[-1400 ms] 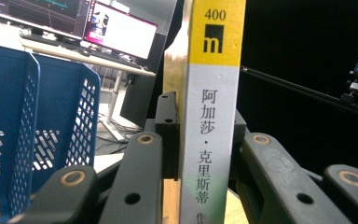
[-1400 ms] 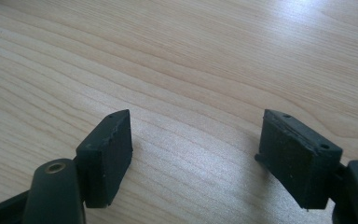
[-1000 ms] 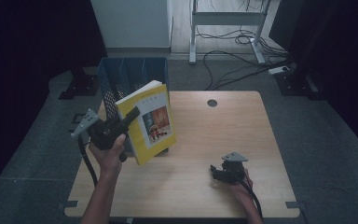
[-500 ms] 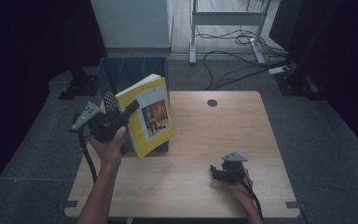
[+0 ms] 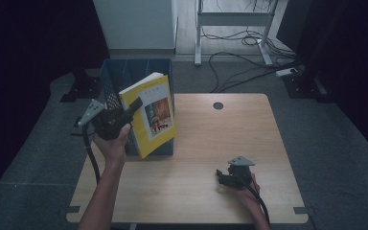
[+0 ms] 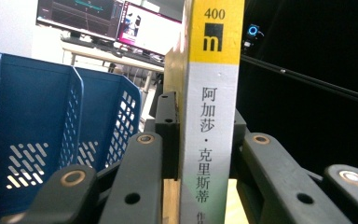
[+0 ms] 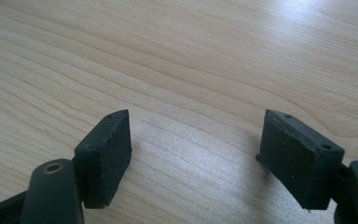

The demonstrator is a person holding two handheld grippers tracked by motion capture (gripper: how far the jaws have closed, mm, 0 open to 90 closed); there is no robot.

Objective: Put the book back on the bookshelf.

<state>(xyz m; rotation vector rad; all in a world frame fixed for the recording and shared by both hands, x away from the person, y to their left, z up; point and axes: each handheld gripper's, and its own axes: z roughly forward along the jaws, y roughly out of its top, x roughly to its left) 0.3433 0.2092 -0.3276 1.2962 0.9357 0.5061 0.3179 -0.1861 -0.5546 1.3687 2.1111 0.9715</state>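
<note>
High view: left gripper [image 5: 133,106], raised, clamps the yellow book [image 5: 151,112] seemingly above the blue crate [image 5: 124,72]; right gripper [image 5: 223,178] rests open.

A pale wooden counter [image 5: 206,143] has a small dark round hole [image 5: 218,105] near its far edge. Behind it, cables [image 5: 239,52] trail across the floor under a metal frame [image 5: 230,19]. What look like lit monitors [image 6: 116,23] stand beyond.

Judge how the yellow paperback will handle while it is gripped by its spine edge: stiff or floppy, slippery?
The yellow paperback looks thin and soft-covered, so it probably flexes a little. The left claw pinches it near the spine, where it is likely stiffest. The free pages may fan open. Its cover seems glossy, so it could slip if the grip loosens.
</note>
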